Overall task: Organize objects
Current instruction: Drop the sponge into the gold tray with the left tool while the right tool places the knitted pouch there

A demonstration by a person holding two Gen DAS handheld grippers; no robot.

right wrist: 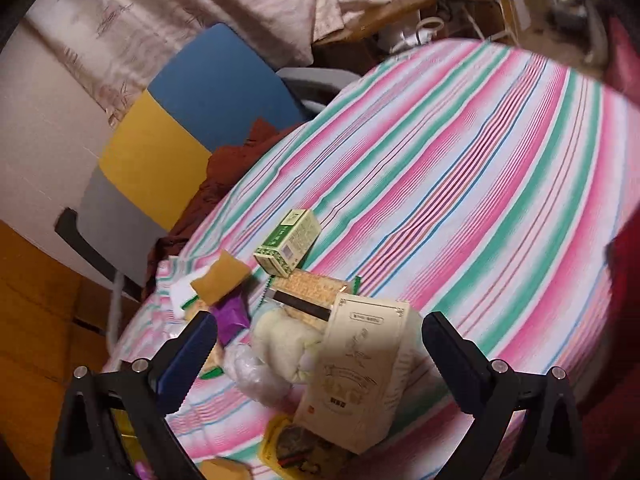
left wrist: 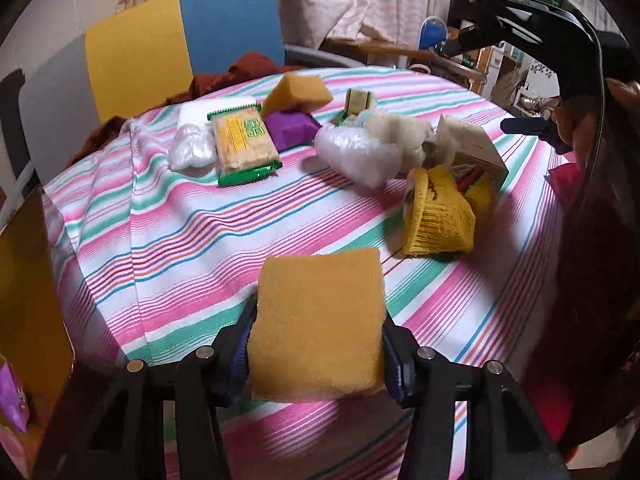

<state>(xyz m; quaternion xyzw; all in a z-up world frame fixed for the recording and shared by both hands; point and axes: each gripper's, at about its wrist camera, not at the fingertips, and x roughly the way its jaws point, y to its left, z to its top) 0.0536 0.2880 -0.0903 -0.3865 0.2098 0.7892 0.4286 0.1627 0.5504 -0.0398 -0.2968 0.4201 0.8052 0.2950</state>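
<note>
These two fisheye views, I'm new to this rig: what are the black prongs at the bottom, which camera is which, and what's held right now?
No robot: a person holds a two-finger gripper in each hand, with a camera looking along the fingers. In the left wrist view, the left gripper is shut on a yellow sponge above the striped tablecloth. On the cloth lie a cracker packet, a purple packet, another sponge and yellow knit items. In the right wrist view, the right gripper is open above a beige box.

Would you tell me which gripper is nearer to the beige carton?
Right. The right gripper hovers open just over the beige carton; the left gripper, holding a sponge, is farther back.
</note>
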